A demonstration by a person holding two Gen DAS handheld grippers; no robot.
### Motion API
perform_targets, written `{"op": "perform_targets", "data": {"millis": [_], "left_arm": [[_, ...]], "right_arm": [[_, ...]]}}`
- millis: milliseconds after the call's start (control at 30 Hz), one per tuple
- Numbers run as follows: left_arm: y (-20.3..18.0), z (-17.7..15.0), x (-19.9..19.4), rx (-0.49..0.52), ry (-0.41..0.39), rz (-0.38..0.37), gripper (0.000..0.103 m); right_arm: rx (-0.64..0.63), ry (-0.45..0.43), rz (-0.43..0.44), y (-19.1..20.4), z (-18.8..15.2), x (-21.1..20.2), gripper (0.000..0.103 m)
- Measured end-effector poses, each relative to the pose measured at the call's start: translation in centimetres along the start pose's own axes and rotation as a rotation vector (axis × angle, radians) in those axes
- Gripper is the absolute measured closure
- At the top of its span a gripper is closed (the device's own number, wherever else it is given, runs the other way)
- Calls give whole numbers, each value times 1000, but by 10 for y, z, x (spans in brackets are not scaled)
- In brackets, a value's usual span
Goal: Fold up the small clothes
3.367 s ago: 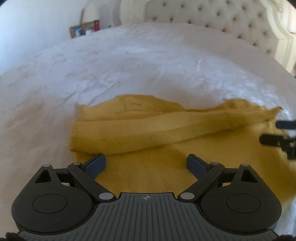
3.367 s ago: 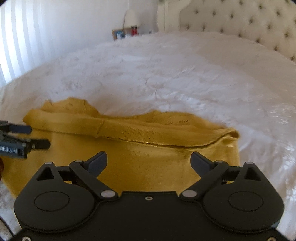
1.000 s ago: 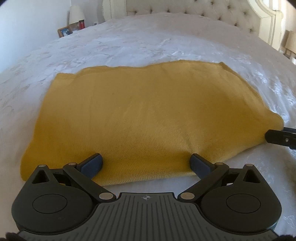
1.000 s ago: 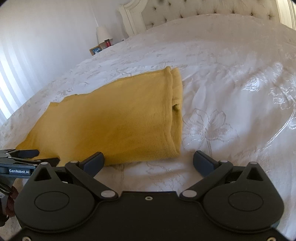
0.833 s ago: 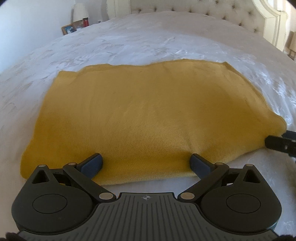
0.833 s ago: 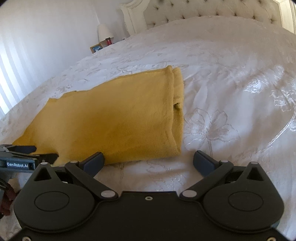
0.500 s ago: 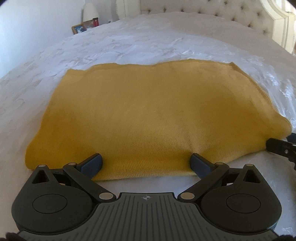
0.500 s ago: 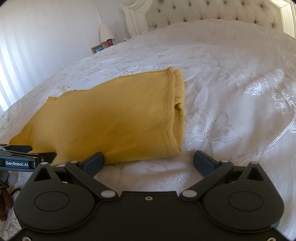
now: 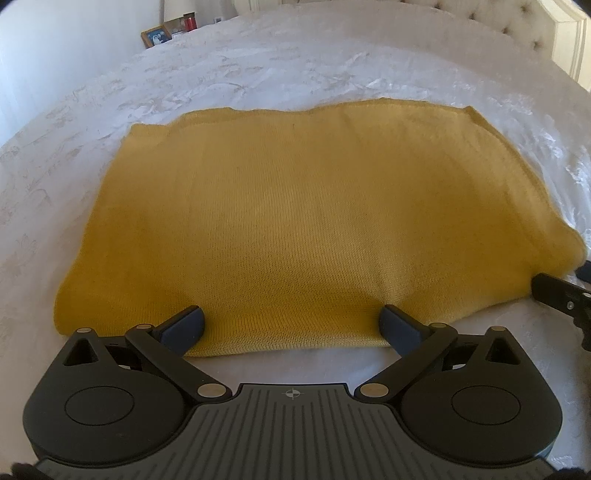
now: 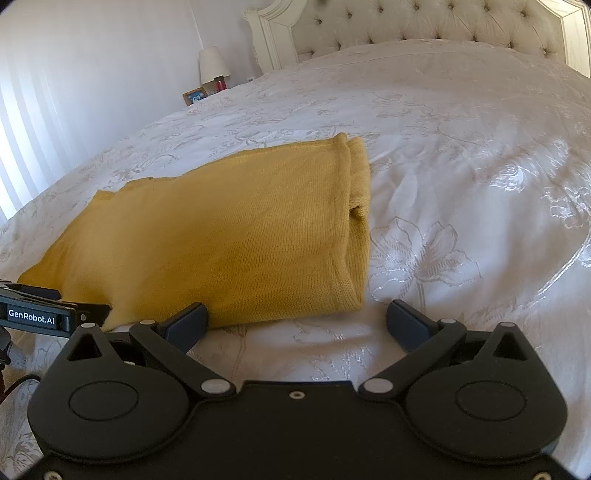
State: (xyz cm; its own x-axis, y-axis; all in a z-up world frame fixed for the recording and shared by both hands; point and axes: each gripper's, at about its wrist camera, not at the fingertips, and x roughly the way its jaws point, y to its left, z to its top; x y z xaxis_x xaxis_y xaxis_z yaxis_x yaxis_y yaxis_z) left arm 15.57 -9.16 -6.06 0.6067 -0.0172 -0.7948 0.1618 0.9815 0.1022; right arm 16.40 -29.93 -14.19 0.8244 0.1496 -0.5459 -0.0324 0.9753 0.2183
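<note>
mustard knit rectangle (image 9: pixel 314 221) folded flat, embroidered satin bedspread (image 10: pixel 461 166), both tongs (image 9: pixel 291 325) (image 10: pixel 297 321) apart

Two low wrist views across one bed, both trained on the same folded garment.

The left wrist camera sits low and close behind the left gripper (image 9: pixel 291 325), facing squarely over the near edge of the yellow knit (image 9: pixel 295 221) toward the headboard (image 9: pixel 546 33). The right wrist camera, behind the right gripper (image 10: pixel 297 321), looks from off the knit's (image 10: pixel 221 236) right corner, angled left. Each view catches the other gripper at its edge; both share the bedspread (image 10: pixel 461 147) and picture frame (image 9: pixel 156 36).
</note>
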Motion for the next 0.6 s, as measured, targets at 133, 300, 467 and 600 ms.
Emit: {"op": "perform_targets", "data": {"millis": [133,300,467,600], "left_arm": [[-1,1,0,-2,10,3,0],[1,5,0,-2,27,-5,1],[5,23,-14,1,5,-27,16],[8,47,-21,-19,-67,-9,16]], "right_arm": [[-3,2,-1,1,0,0,0],[-8,4,-3,1,1,1,0],[-3,3,3,1,1,2,0],[-1,2,5,1,2,2,0]]}}
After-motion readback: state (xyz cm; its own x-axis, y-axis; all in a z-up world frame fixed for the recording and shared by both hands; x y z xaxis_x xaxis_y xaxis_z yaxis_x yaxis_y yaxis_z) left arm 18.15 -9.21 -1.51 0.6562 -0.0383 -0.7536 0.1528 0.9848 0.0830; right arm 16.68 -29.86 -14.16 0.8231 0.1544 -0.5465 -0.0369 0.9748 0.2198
